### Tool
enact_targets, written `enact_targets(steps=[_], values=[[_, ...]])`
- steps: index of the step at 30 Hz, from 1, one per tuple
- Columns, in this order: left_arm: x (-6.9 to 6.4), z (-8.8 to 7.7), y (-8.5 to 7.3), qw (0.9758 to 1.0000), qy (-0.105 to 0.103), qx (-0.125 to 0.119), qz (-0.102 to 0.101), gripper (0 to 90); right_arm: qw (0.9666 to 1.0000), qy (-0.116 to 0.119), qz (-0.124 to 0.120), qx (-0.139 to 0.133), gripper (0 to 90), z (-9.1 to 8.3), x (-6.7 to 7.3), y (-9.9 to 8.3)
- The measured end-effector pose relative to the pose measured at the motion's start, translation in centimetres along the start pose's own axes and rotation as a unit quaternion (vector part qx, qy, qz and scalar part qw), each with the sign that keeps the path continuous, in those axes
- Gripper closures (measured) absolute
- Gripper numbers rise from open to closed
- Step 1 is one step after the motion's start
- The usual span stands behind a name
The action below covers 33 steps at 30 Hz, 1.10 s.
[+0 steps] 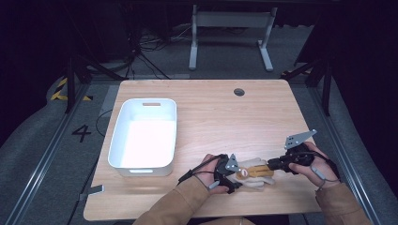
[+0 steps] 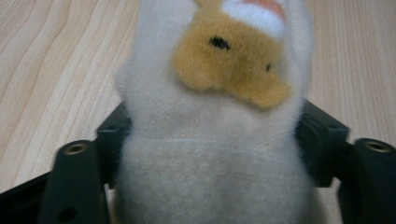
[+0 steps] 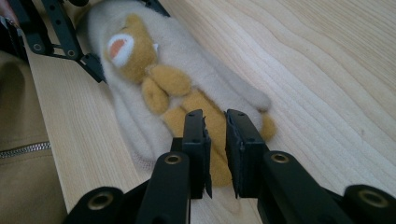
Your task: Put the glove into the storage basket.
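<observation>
Cream fleece plush toy with orange bear face (image 1: 253,172) laid flat at near edge of light wooden tabletop (image 1: 263,112), head end clenched by left gripper (image 1: 228,174) fingers, right gripper (image 3: 215,140) fingers slightly parted over orange lower end, grip unclear, white plastic tub (image 1: 143,136) seen farther left.

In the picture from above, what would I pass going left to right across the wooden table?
White tub → left gripper, at one end of the plush toy → plush toy → right gripper, at its other end.
</observation>
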<state>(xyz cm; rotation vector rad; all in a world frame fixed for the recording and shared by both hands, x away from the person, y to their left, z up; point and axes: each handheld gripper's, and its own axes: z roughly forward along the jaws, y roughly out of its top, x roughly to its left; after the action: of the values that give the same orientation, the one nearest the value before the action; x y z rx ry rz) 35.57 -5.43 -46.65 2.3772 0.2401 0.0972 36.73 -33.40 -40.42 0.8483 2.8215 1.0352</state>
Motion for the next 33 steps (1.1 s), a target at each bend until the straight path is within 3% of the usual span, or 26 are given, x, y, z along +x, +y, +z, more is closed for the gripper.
enact_targets(steps=[6,11,21,27,33], values=[[-0.23,-0.25,0.26,0.9999,0.009,0.004,-0.013,55.3,1.0000,0.000,0.001,0.001,78.8,0.08,0.02,0.03],[-0.55,-0.30,0.50,0.9997,0.015,0.011,-0.019,66.8,1.0000,0.000,0.000,0.001,79.2,0.28,-0.03,0.01],[-0.39,-0.37,0.44,0.9990,0.015,0.009,-0.042,71.7,1.0000,0.001,0.008,-0.001,79.3,0.14,-0.22,-0.16],[-0.43,-0.34,0.46,0.9988,0.017,0.008,-0.045,72.3,0.9999,0.000,0.010,-0.005,79.3,0.04,-0.27,-0.17],[-0.13,-0.43,0.13,0.9978,0.007,-0.003,-0.065,72.3,0.9994,-0.015,0.020,-0.023,84.3,-0.34,-0.89,-0.60]])
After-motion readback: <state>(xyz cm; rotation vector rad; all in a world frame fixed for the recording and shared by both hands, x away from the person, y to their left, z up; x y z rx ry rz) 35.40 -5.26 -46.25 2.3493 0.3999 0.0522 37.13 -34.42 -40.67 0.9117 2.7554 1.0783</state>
